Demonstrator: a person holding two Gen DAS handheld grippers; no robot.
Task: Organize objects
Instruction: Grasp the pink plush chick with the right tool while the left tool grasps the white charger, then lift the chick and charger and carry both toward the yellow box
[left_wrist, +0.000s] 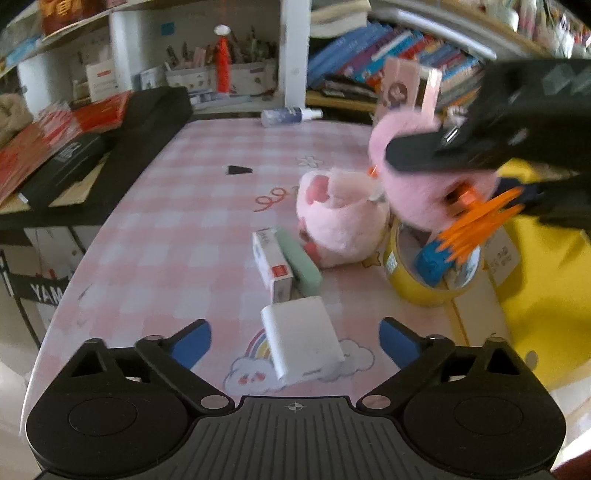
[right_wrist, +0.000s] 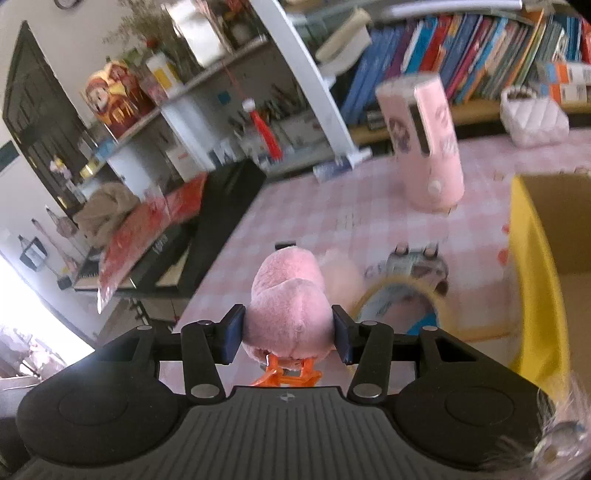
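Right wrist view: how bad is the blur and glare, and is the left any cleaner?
Right wrist view: blown-out glare at the lower left edge; motion smear on the pink canister and books; the pink plush toy between the jaws stays fairly sharp. Left wrist view: evenly lit, no glare, white power bank mostly crisp, right gripper blurred; strong fisheye bending in both.

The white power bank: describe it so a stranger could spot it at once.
Start at the pink checked tablecloth and go to its rainbow-and-cloud print at the near edge. The white power bank lies flat there, between the open left gripper's fingers. Unlike the small white box beyond it, it is plain, rounded and unprinted.
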